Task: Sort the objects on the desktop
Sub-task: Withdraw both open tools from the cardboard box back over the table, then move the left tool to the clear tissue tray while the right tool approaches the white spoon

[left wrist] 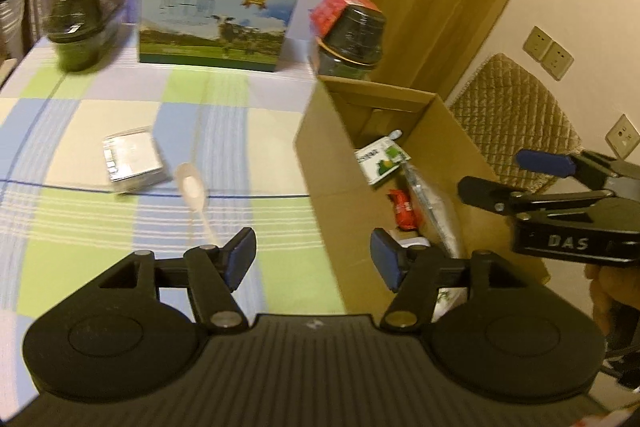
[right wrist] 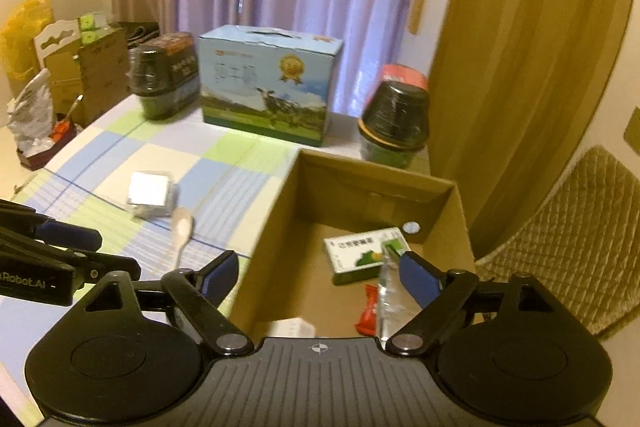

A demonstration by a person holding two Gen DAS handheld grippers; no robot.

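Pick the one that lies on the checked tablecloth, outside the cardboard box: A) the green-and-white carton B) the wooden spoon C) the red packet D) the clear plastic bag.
B: the wooden spoon lies on the tablecloth beside the cardboard box; the other three are inside it.

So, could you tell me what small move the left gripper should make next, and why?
Probably ease the left gripper forward and down over the spoon. Its jaws are open and empty, the spoon lies loose on the cloth just ahead of them, and the box beside it already holds sorted items. The right gripper, also open, hangs over the box.
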